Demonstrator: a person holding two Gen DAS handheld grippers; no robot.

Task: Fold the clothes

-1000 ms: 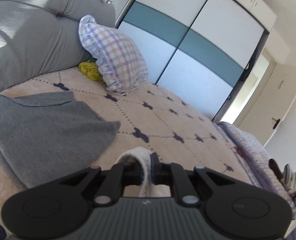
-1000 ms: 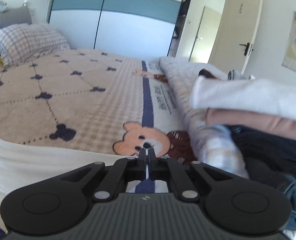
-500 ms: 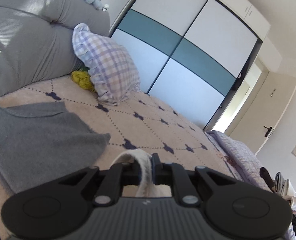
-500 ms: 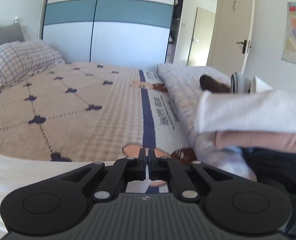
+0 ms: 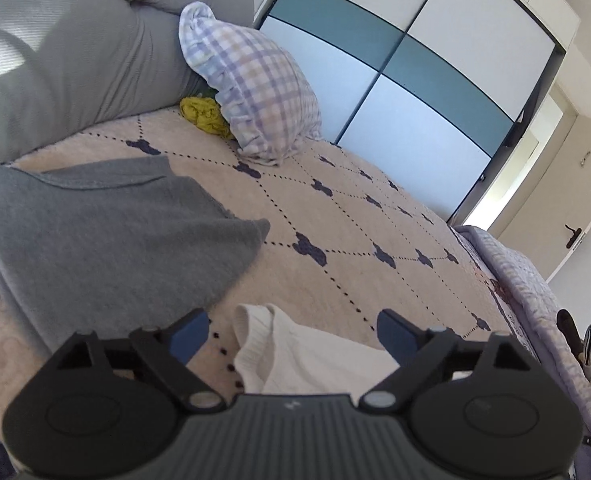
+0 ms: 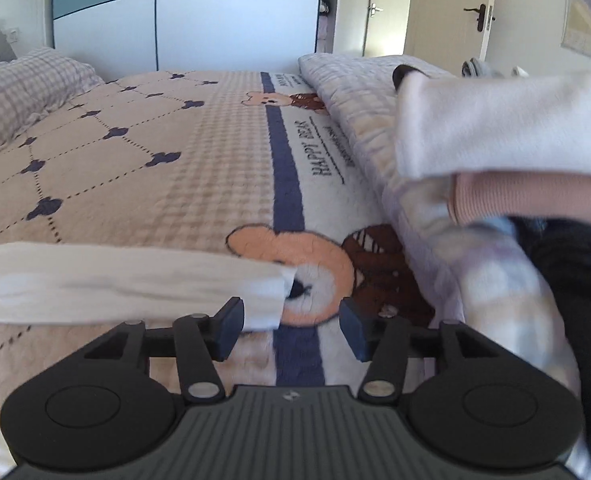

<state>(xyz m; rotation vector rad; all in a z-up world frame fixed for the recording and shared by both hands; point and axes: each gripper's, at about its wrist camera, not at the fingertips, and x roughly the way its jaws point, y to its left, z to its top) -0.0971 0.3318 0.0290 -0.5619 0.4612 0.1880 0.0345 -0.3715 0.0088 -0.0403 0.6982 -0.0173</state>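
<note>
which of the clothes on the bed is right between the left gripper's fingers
The white garment, lying flat between the open left gripper. The grey garment lies spread further off towards the pillow, and the yellow one is bunched against the pillow.

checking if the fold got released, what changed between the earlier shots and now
Both grippers let go. The left gripper, shut on the white garment before, now has its jaws wide apart with the cloth lying loose on the bed. The right gripper opened too, beside the garment's edge. The grey garment, plaid pillow and clothes stack stayed put.
</note>
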